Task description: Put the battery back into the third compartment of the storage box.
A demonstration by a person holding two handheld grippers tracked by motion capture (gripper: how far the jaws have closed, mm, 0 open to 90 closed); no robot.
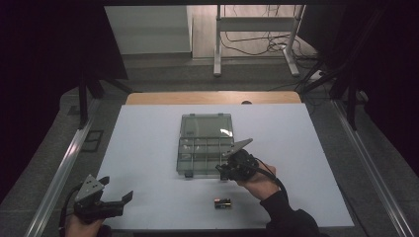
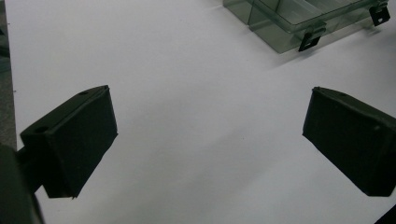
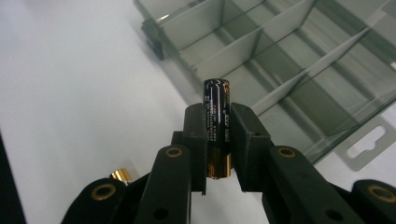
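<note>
**A:** so the right gripper (image 3: 217, 140) has its jaws clamped on a battery (image 3: 216, 122), hovering at the near edge of the open organizer box (image 1: 203, 144). tips?

**B:** go slow, line it up over one compartment, lower, then release. The left gripper (image 2: 208, 140) sits wide open and holds nothing. Second battery (image 1: 223, 202) is lying on the table (image 1: 148, 148).

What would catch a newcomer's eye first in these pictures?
First the black-and-gold battery clamped in the right claw, poised just short of the clear divided organiser box lying open mid-table. Next, a second battery lying on the white table near the person's edge. The left claw waits wide open at the near left corner.
</note>
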